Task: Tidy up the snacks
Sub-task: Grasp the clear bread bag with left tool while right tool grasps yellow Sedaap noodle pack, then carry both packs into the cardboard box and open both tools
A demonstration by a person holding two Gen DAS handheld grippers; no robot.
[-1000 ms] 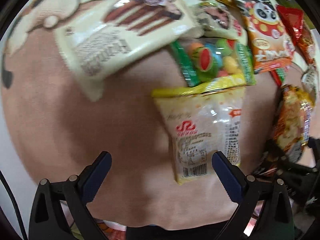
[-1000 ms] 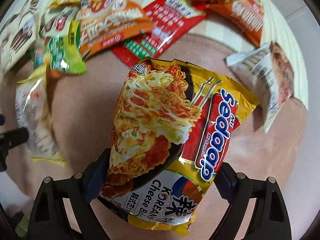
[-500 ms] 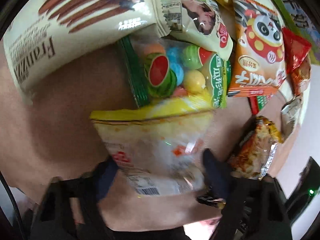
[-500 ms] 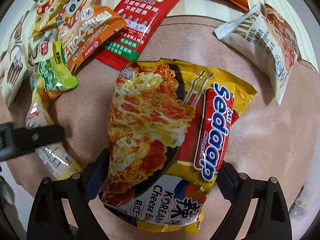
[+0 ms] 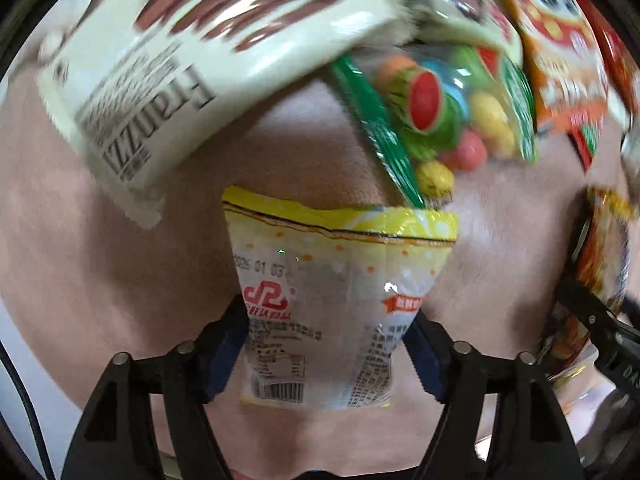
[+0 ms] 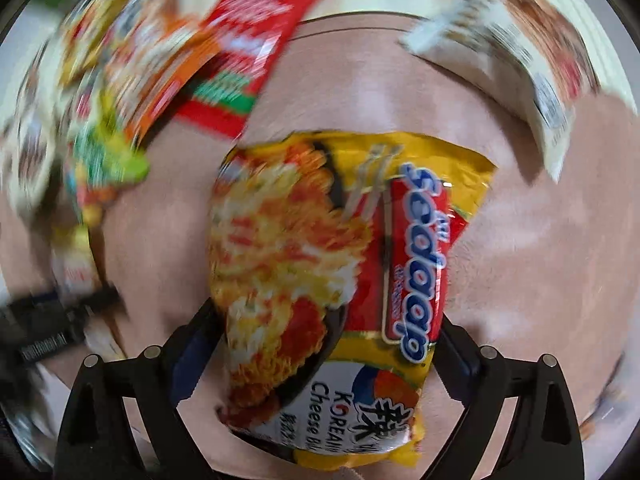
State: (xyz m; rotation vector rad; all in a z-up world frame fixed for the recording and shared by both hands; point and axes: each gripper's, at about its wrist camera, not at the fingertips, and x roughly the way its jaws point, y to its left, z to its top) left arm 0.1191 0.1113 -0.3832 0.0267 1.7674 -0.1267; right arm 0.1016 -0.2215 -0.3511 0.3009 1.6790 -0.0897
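My left gripper is shut on a clear yellow-topped snack bag with a red logo, gripped at its lower half over the pink mat. My right gripper is shut on a yellow Sedaap noodle packet, held lengthwise between the fingers. The noodle packet also shows at the right edge of the left wrist view. The left gripper shows blurred at the left edge of the right wrist view.
A cream Franzzi wafer pack, a candy bag with a green edge and an orange panda pack lie beyond the left gripper. A red packet and a white packet lie beyond the right gripper.
My left gripper moved forward onto the yellow-topped bag and closed on it. My right gripper keeps hold of the noodle packet and is moving; its view is now blurred.
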